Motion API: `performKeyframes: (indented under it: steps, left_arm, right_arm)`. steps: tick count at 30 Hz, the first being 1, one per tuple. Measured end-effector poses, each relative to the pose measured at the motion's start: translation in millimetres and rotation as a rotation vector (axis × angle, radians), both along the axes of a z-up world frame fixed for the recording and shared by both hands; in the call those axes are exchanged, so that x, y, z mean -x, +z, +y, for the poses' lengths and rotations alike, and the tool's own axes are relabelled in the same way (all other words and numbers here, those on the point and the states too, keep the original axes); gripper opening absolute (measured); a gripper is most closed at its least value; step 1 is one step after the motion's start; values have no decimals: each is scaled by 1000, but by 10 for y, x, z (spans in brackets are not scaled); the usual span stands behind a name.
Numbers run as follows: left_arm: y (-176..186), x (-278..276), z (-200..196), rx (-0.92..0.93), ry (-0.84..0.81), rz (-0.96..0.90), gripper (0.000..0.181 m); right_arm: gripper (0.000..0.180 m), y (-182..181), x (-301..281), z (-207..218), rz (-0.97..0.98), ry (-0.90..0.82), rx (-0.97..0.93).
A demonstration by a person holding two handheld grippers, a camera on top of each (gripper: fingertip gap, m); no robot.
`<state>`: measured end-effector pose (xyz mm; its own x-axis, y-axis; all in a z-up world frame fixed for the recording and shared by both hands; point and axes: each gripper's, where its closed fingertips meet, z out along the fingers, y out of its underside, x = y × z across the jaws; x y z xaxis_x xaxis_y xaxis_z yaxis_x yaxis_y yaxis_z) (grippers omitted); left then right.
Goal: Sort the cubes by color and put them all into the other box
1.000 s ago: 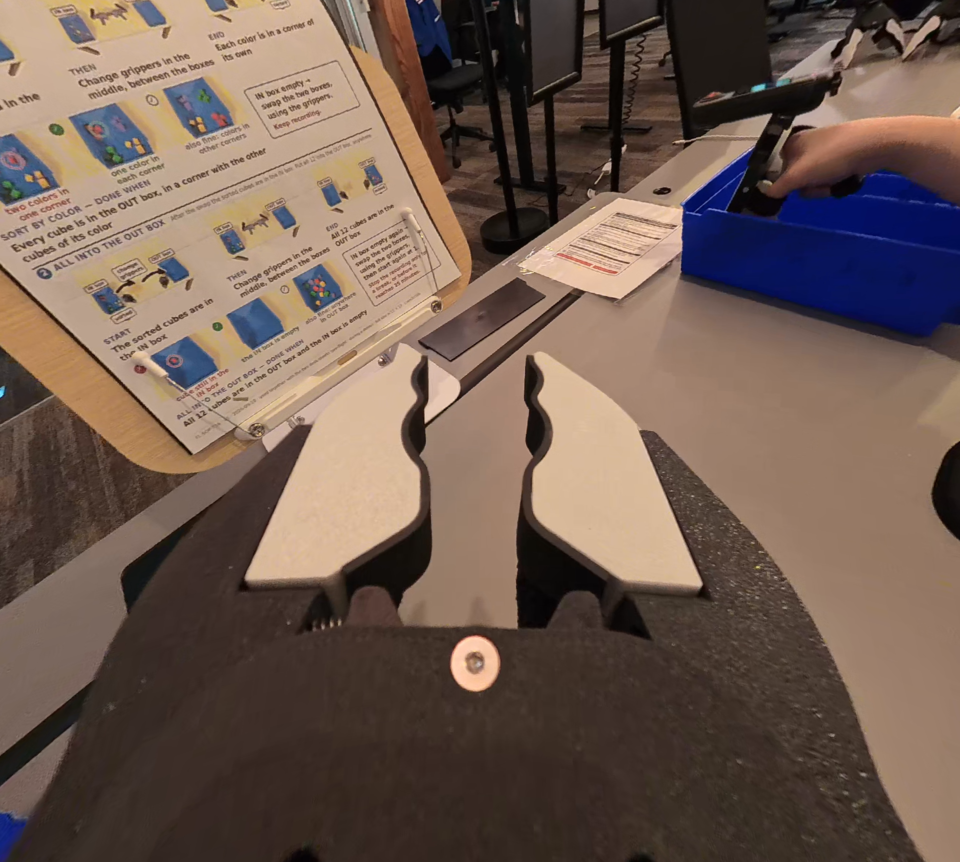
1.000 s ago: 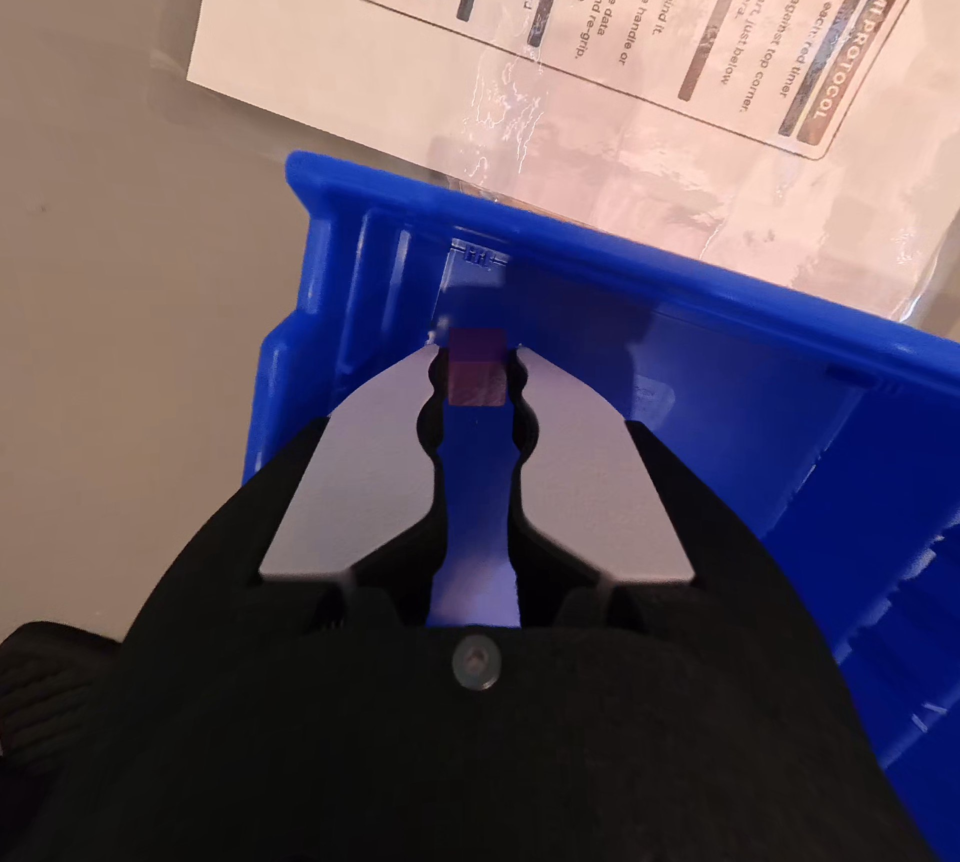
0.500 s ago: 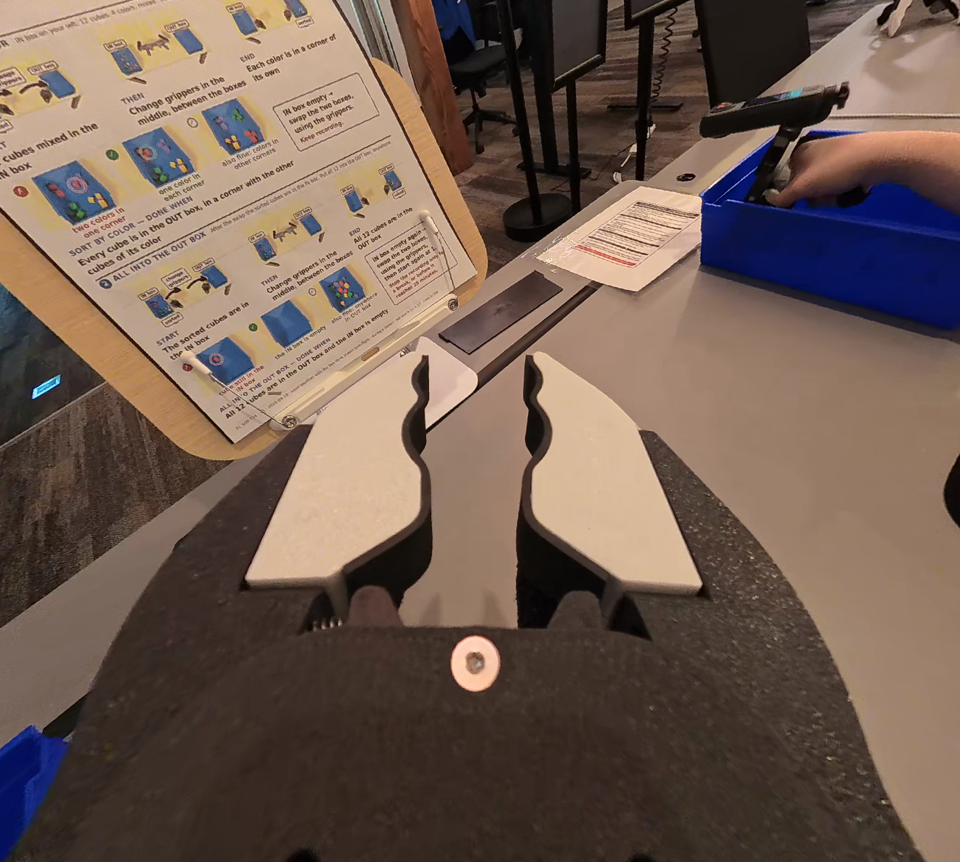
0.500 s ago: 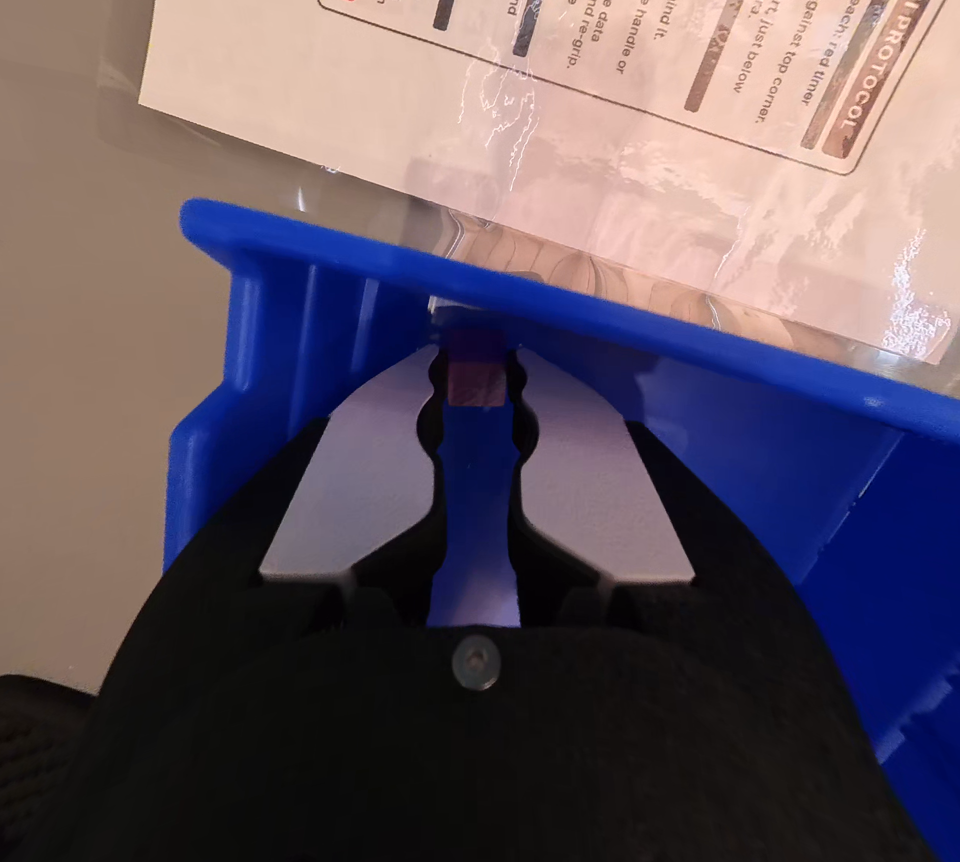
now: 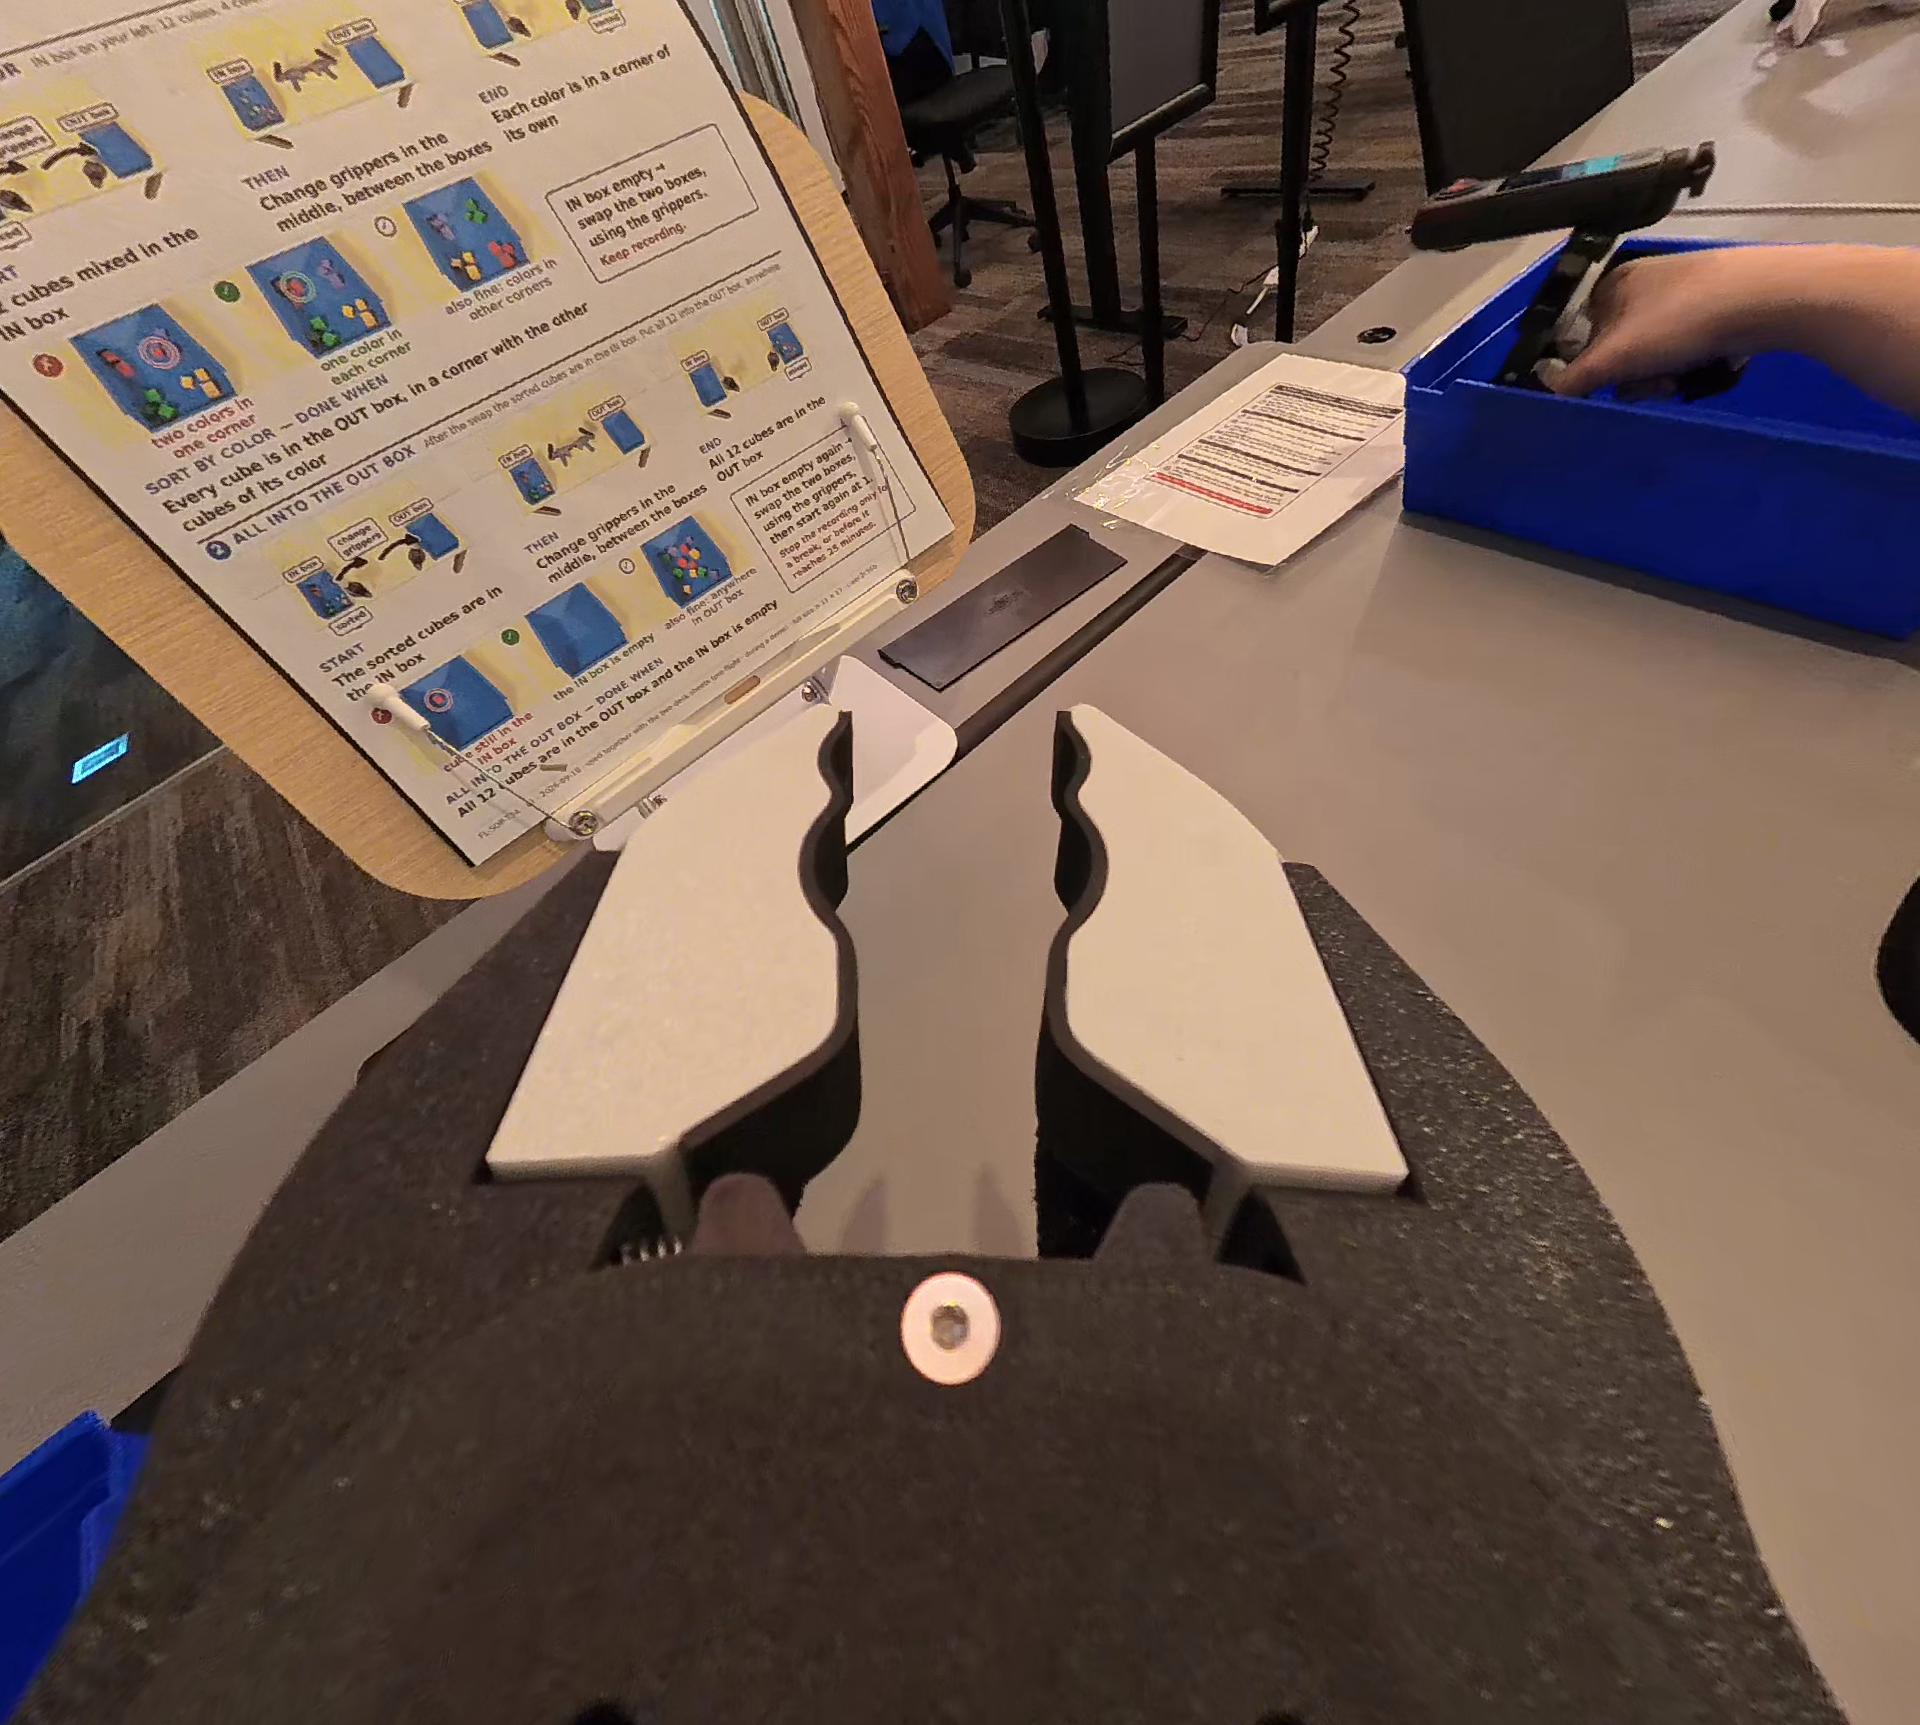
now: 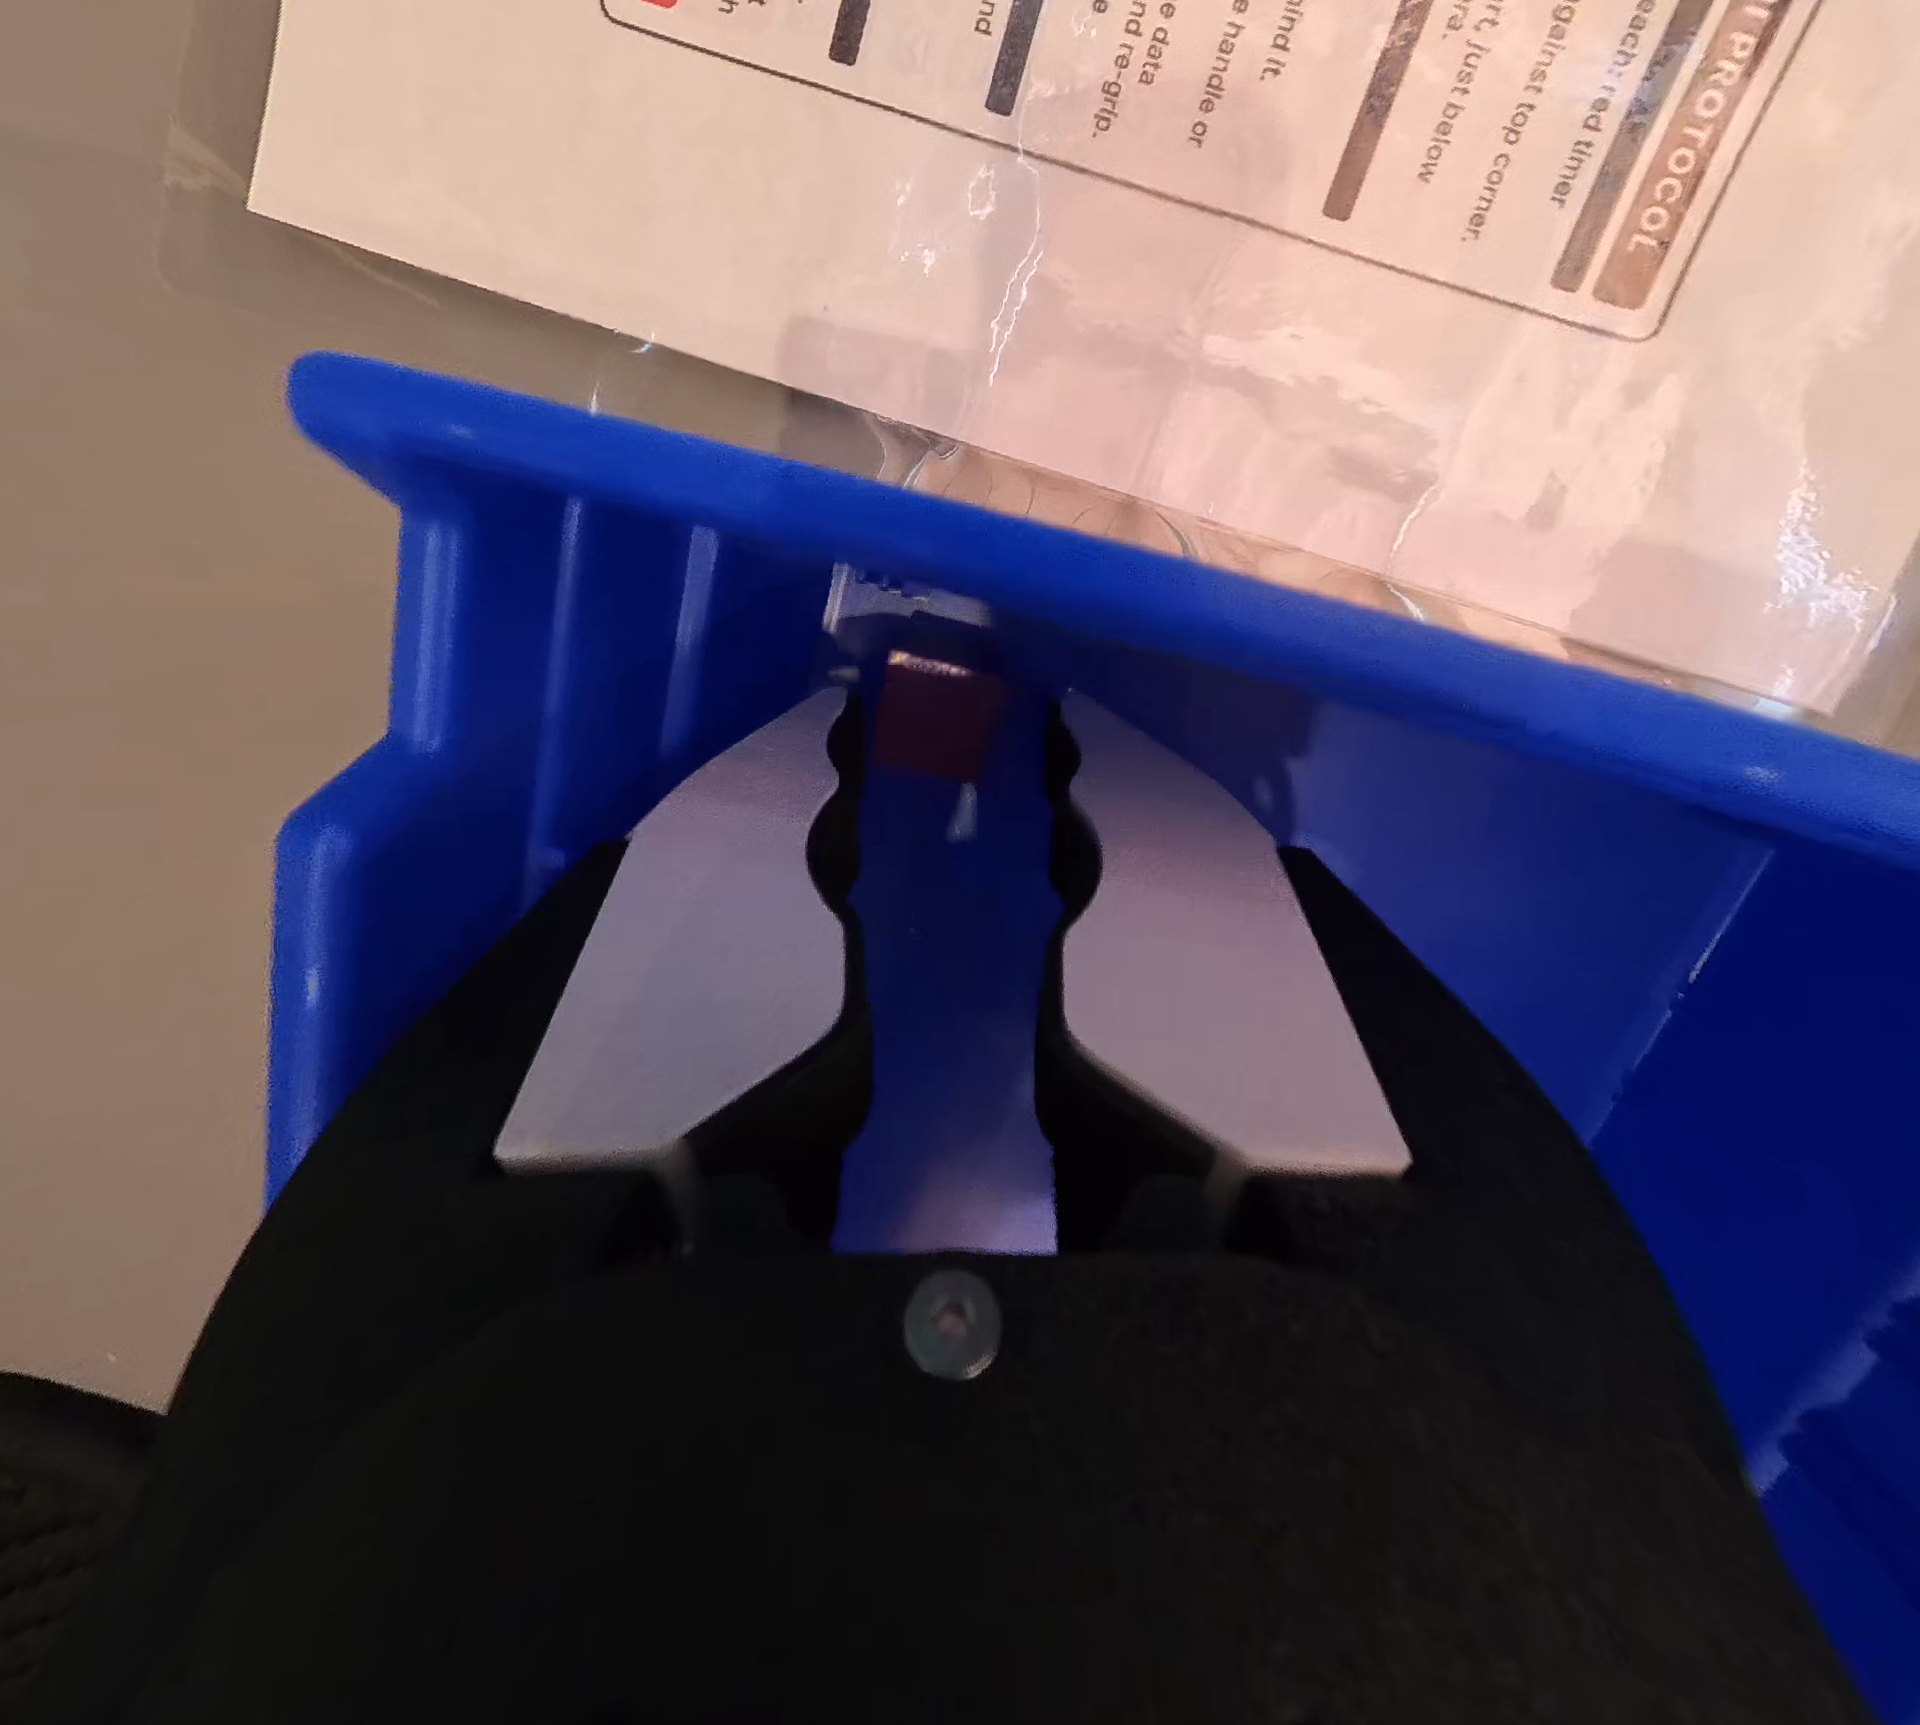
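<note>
In the right wrist view, a dark red cube [image 6: 935, 719] lies in the corner of a blue box [image 6: 1143, 574], against its wall. My right gripper [image 6: 951, 725] is inside the box with the cube between its fingertips; the jaws stand a little apart from the cube's sides, so it is open. In the left wrist view my left gripper [image 5: 951, 730] is open and empty above the grey table [image 5: 1455, 844]. The blue box [image 5: 1662, 512] is far right there, with a hand [image 5: 1714, 325] holding the right gripper's body [image 5: 1558, 210] in it. No other cubes show.
A tilted instruction board [image 5: 416, 325] stands at the table's left edge. A laminated sheet [image 5: 1268, 449] lies beside the box, also in the right wrist view [image 6: 935, 65]. A black strip [image 5: 1003, 605] lies on the table. A second blue box's corner [image 5: 52, 1550] shows at bottom left.
My right gripper's jaws have widened and let go of the dark red cube in the box corner. My left gripper has swung slightly left and stayed open.
</note>
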<state>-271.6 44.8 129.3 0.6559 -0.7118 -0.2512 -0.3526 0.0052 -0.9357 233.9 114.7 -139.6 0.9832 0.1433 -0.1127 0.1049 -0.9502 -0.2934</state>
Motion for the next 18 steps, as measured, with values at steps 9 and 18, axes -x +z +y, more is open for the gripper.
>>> performKeyframes:
  steps: [9,18]
  left_arm:
    - [51,161,-24,-6,-8,-46,37]
    - [-2,540,118,-2,64,-114,38]
  right_arm:
    - [34,804,-52,-285,-35,-13,-107]
    - [35,2043,744,-526,-36,72,-438]
